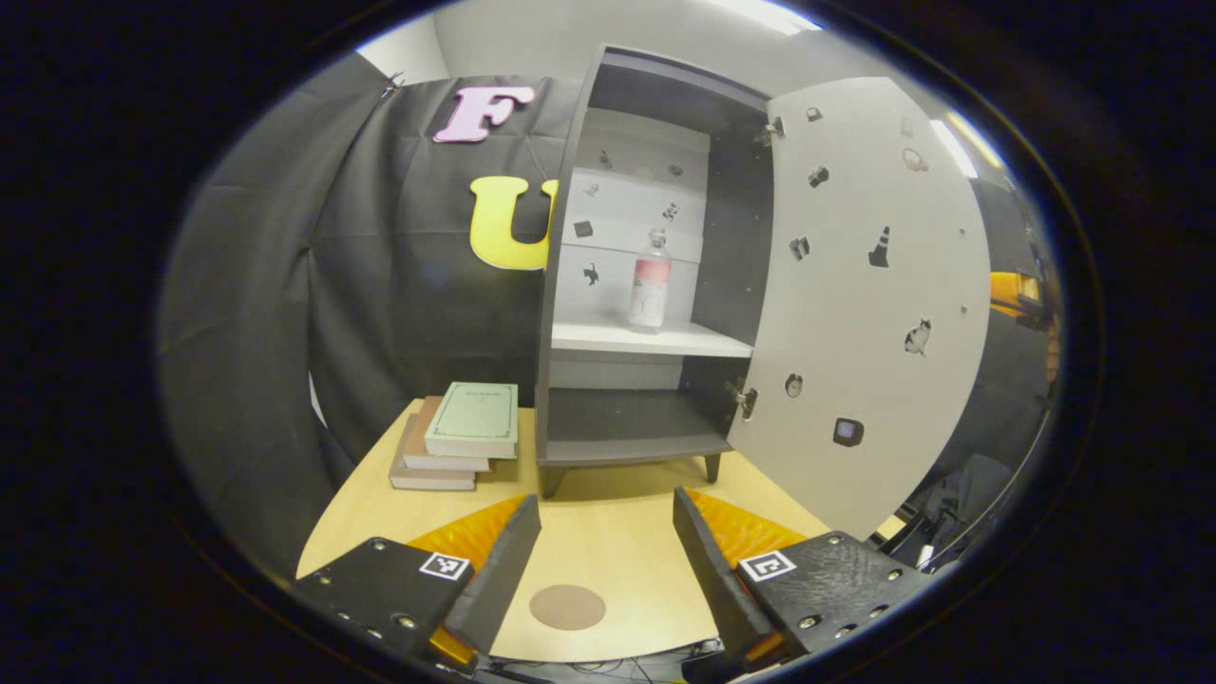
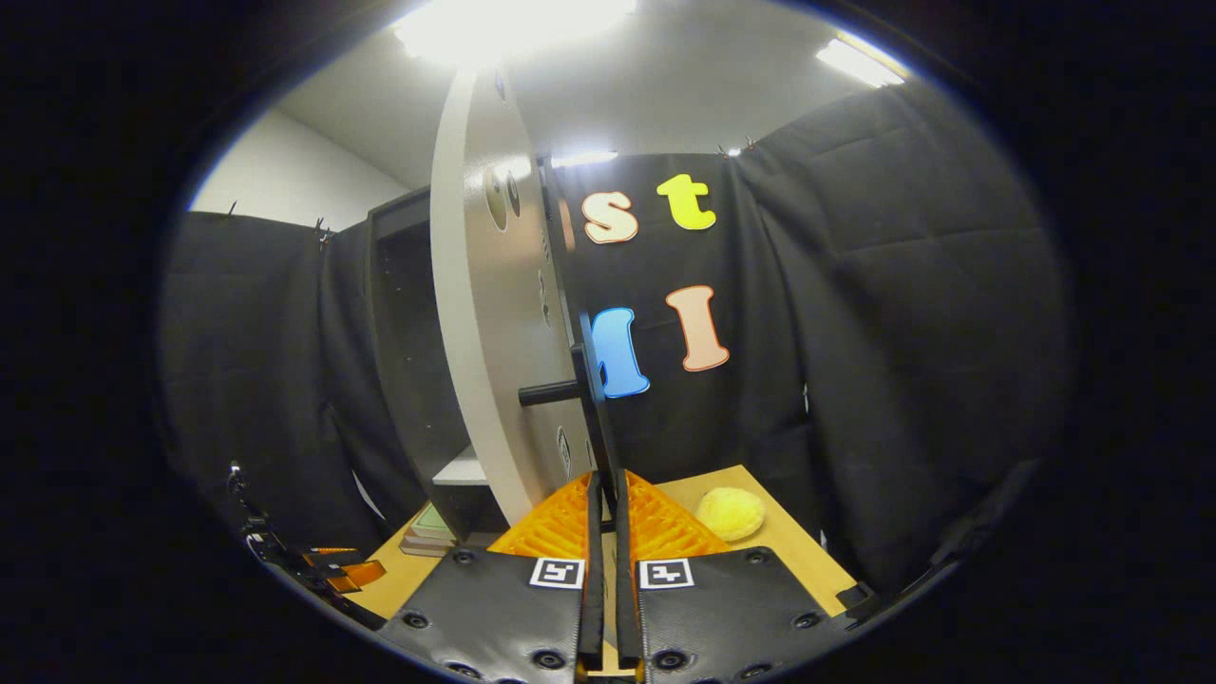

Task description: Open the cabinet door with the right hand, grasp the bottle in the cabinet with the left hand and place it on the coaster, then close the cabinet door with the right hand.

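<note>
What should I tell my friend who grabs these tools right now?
Left tool: open, holding nothing, above the table, aimed at the cabinet.
Right tool: fingers nearly together at the edge of the cabinet door; grip unclear.
Bottle: upright on the white shelf.
Coaster: bare, between the left tool's fingers.
Done: door open.
Left: grasp bottle, set it on the coaster, close the door.

Black quilted cloth wall [image 2: 902, 313] fills frame right and left. Pale wooden tabletop [image 1: 608, 541] across lower centre. White ceiling with bright strip lights [image 2: 513, 19] along top edge. Plain white room wall [image 2: 285, 180] upper left.
</note>
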The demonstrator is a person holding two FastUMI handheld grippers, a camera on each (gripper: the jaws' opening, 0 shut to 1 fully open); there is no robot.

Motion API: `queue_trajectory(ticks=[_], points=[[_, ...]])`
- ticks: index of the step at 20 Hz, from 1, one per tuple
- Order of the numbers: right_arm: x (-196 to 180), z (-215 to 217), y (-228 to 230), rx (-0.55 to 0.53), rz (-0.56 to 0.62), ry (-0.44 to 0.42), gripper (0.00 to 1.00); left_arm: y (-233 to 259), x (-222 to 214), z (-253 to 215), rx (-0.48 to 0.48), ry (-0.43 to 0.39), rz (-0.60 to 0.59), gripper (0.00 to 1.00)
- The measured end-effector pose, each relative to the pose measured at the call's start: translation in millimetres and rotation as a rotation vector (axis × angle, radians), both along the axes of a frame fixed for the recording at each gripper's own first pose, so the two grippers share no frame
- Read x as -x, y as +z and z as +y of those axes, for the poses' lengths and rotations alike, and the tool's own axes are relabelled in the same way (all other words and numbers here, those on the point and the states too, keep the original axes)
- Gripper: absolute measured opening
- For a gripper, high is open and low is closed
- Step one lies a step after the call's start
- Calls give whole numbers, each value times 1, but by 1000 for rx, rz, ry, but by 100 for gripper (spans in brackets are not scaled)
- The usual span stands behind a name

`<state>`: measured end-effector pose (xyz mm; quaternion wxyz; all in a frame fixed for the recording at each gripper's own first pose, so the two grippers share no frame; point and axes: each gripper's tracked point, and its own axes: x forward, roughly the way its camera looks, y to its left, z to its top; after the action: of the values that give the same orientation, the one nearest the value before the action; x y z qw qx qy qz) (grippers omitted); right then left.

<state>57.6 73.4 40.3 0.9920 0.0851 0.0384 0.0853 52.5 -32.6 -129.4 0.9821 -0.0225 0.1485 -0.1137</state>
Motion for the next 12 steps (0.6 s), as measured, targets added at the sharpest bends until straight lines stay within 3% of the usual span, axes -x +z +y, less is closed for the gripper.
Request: queue_trajectory(ticks=[4,7,12], points=[[25,-8,-12,29,55,-1,3,15,-30,-5,-25,-34,-29,87],[50,-33,-19,150,93,-70,2,14,-62,-19,-52,-62,-30,84],[55,-80,-23,200,154,-225,3,38,-122,-49,-45,-82,-87,87]])
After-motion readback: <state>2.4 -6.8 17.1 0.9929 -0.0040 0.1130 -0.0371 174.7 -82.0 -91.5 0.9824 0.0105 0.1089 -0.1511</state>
